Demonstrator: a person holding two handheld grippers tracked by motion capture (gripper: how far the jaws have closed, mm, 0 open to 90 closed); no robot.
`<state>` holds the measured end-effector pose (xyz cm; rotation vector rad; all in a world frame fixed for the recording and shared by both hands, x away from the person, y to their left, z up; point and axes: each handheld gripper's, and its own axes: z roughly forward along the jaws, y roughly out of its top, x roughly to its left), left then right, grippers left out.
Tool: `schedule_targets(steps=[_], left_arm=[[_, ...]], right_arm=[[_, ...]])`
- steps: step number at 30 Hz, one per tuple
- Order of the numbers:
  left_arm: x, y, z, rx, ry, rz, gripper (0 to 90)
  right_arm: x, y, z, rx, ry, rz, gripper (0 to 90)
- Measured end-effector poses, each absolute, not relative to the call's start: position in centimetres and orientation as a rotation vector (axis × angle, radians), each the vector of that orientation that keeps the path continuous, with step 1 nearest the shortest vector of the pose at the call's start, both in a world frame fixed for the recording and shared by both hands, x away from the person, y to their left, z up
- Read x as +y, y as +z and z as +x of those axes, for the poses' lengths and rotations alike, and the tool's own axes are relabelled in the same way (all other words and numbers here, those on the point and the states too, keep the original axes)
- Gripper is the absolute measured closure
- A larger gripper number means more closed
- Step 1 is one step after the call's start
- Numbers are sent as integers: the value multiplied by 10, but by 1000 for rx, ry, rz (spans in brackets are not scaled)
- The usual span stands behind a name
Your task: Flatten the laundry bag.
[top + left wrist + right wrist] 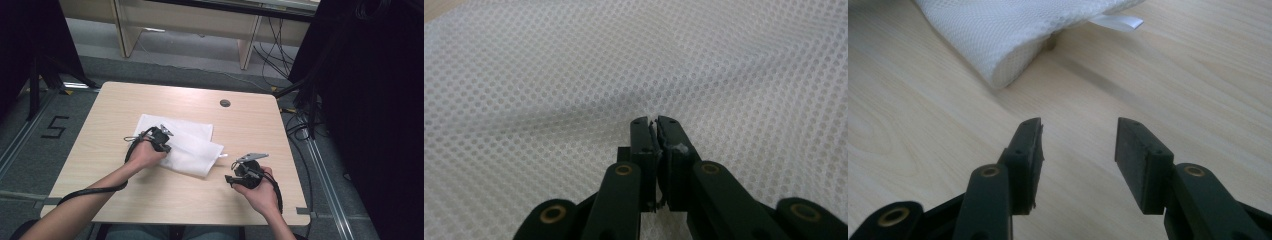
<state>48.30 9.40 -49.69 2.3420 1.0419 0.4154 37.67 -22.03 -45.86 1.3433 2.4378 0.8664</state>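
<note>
Left gripper (655, 121), low centre of its own view: jaws pressed together over white mesh cloth (634, 65), a wisp of white caught between the pads, so apparently pinching the top layer. In the high view, same left gripper (165, 139) left of centre, resting on the folded cloth (192, 150) in the middle of the pale wooden table (125, 195).

Right gripper (1078, 145): jaws standing apart, holding nothing, bare wood between them. In the high view, right gripper (231, 179) lower right of centre, near the cloth's right corner but not touching.

Cloth corner at upper left of the right gripper view, with a small white tag (1118, 21) poking out at top centre.

Step in hand, by the look of it: a grasp on the upper layer, for folding or opening out. Next move likely calls for lifting that layer without dragging the rest, the right gripper closing in on the near corner to pin or take it.

Writing: a "5" (55, 127) marked in black on the floor, left edge of the high view. Tag too small to read; no brand visible.
</note>
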Motion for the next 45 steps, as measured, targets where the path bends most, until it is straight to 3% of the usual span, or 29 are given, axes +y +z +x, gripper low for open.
schedule_targets(steps=[20, 25, 31, 36, 39, 40, 45], left_arm=[[72, -496, 439, 925, 385, 2403, 867], [71, -496, 429, 907, 349, 2404, 866], [73, -496, 417, 885, 303, 2399, 845], [80, -495, 415, 812, 196, 2420, 765], [81, -498, 412, 847, 145, 2319, 635], [84, -495, 413, 803, 151, 2369, 600], [95, -476, 408, 783, 173, 2307, 556]], right_arm=[[-224, -443, 386, 2359, 894, 1299, 553], [-211, -429, 398, 2348, 887, 1286, 570], [-185, -438, 414, 2404, 859, 1239, 594], [-169, -441, 437, 2480, 818, 1251, 596], [-160, -445, 447, 2518, 786, 1266, 597], [-158, -448, 451, 2533, 776, 1222, 596], [-144, -453, 460, 2598, 754, 1207, 597]])
